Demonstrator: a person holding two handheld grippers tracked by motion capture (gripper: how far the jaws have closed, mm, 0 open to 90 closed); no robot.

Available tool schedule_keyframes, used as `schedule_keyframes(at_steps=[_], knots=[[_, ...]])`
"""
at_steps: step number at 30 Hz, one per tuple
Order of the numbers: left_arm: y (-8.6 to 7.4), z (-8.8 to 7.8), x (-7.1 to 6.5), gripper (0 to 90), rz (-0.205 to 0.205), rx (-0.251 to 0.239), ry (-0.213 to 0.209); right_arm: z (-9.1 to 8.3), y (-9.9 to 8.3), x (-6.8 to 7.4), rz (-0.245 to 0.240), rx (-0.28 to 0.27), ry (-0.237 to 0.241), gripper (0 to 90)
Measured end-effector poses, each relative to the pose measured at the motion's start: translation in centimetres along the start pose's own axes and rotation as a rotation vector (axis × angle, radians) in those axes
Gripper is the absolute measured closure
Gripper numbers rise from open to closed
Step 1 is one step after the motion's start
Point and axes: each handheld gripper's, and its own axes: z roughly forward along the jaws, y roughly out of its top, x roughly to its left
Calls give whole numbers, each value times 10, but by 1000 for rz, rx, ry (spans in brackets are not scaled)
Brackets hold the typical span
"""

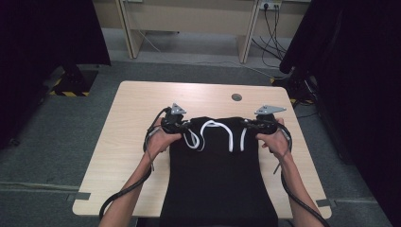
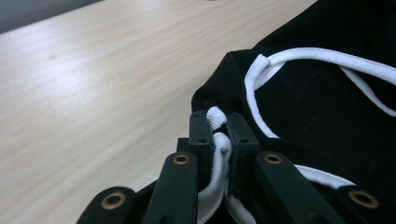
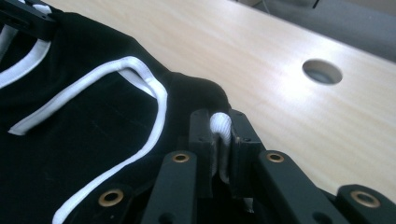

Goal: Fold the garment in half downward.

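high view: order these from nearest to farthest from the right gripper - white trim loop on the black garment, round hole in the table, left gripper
From the right gripper:
1. white trim loop, just to its left on the black garment.
2. round hole, beyond it on the table.
3. left gripper, at the garment's opposite corner.

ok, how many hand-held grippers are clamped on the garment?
2. The left hand-held gripper pinches white trim at the black garment's far left corner; the right hand-held gripper pinches white trim at its far right corner.

One camera looks down from above; two ride close, sharing the table (image 1: 142, 123).
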Motion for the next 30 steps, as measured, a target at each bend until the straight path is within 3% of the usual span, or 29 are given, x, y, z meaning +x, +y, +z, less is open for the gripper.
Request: schedule_keyframes(at_steps=[7,11,21,27,30], knots=[[27,-12,6,826,9,-65,41,-8,21,-3,-16,-55,-12,823],[27,-24,-2,824,39,-95,34,-17,24,1,-40,-91,-7,823],[-19,-48,-38,819,121,-146,1,-35,-17,32,-110,-119,12,822],[-50,-65,-59,814,146,-157,-17,-48,-45,53,-127,-131,19,820],[-68,-76,-67,806,141,-151,-64,-58,-58,68,-139,-131,26,817]])
